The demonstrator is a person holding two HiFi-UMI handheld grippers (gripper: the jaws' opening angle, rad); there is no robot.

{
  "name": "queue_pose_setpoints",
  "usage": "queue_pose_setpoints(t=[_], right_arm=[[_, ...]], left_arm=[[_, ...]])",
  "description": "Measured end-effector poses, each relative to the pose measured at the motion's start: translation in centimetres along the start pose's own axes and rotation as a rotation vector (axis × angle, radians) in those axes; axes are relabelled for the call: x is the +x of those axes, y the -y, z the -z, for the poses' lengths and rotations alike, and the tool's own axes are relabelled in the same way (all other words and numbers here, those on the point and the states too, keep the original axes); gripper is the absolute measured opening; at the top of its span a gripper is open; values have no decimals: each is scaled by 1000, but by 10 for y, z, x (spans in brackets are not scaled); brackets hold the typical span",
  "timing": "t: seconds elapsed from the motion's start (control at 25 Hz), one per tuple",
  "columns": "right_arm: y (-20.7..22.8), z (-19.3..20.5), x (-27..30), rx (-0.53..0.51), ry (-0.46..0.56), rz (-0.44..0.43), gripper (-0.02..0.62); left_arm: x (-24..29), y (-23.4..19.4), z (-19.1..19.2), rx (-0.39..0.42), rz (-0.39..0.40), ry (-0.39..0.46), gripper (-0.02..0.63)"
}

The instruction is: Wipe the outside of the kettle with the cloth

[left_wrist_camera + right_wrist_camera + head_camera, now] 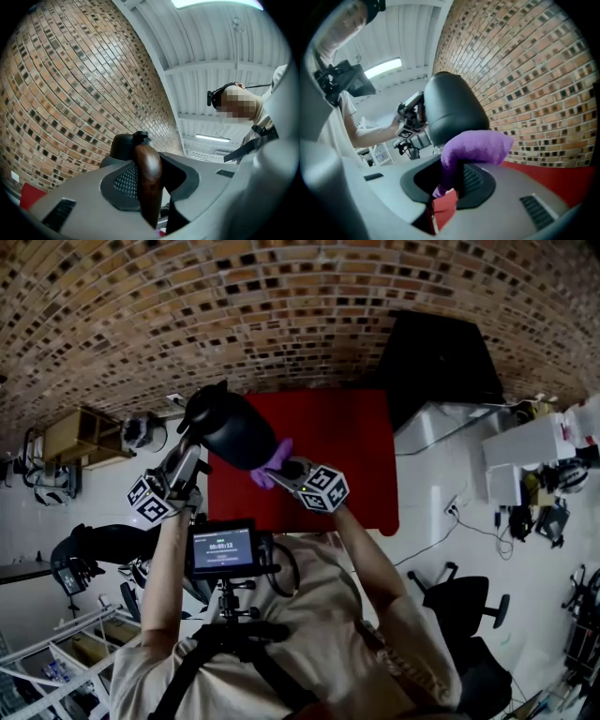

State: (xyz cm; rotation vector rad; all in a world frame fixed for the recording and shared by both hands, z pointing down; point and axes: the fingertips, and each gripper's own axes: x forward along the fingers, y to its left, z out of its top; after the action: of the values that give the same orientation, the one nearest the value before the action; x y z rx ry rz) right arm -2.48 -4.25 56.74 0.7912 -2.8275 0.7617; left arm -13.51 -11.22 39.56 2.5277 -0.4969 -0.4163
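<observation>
A black kettle is held up in the air over the red table, tilted. My left gripper is shut on its brown wooden handle, which runs between the pads in the left gripper view; the kettle's lid shows beyond. My right gripper is shut on a purple cloth, and the cloth lies against the kettle's dark side in the right gripper view.
A brick wall stands behind the table. A black box sits at the table's right. White tables with clutter, a black chair and wooden shelves stand around on the pale floor.
</observation>
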Motion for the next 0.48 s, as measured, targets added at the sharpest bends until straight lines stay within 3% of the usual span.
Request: queue_pose_setpoints(t=[0.08, 0.16, 0.48], right_arm=[[-32, 7, -4, -19, -11, -94, 86], [-44, 16, -7, -26, -35, -114, 86], [24, 37, -21, -7, -180, 133, 87]], left_arm=[[-2, -10, 4, 9, -33, -16, 98], [-4, -21, 13, 31, -73, -53, 101], [-9, -60, 64, 84, -166, -229, 100]])
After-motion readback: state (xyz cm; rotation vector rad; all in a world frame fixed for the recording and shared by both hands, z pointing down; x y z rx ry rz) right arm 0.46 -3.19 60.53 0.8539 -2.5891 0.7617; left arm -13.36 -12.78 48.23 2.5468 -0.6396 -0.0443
